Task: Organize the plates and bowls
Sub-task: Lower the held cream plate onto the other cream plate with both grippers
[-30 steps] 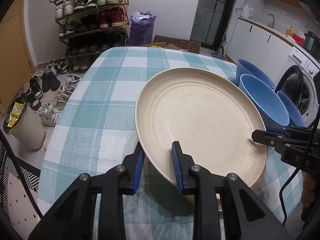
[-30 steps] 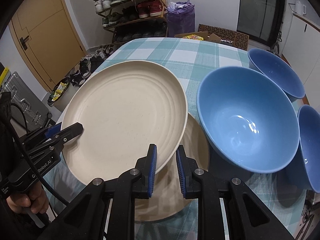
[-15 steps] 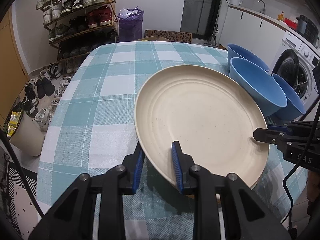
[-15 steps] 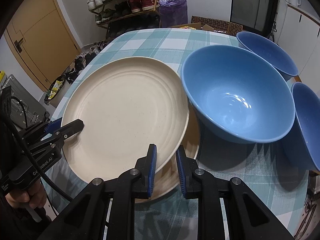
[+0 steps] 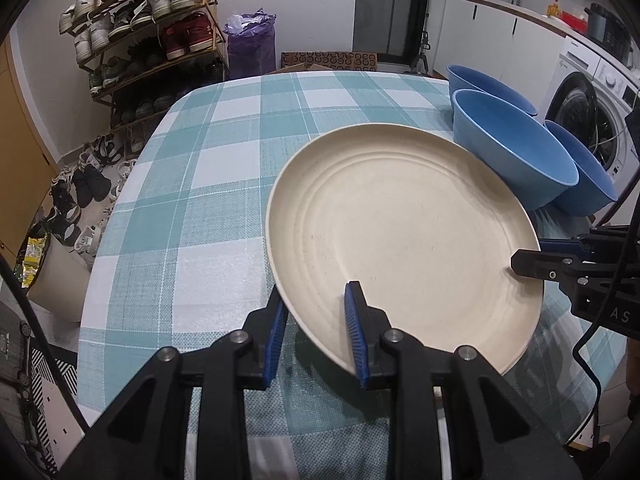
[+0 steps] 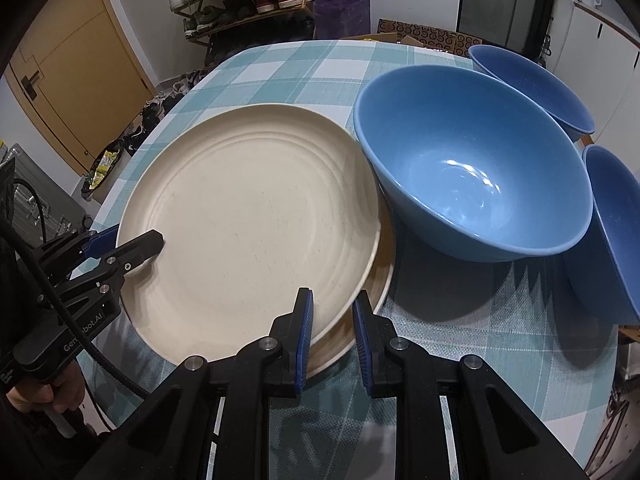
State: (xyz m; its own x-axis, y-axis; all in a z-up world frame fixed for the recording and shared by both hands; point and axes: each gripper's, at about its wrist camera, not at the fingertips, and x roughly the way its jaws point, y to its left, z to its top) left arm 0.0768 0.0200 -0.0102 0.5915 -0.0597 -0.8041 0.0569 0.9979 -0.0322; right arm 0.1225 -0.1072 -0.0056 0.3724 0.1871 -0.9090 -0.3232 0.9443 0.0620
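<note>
A large cream plate (image 5: 404,232) is gripped at its near rim by my left gripper (image 5: 316,312) and at the opposite rim by my right gripper (image 6: 332,316). It also shows in the right wrist view (image 6: 256,216), held low over a second cream plate (image 6: 378,276) whose edge peeks out beneath it on the table. Three blue bowls stand to the right: a big one (image 6: 472,176) close beside the plates, one behind it (image 6: 528,84) and one at the right edge (image 6: 612,232). Both grippers are shut on the upper plate's rim.
The table has a teal checked cloth (image 5: 208,184). A shoe rack (image 5: 148,32) and a purple bag (image 5: 250,46) stand beyond its far edge. A washing machine (image 5: 592,108) is at the right. A white bin (image 5: 52,272) sits on the floor to the left.
The held plate has come down and sits lower over the second plate. Less of the lower plate shows. Both grippers kept their hold on the rim.
</note>
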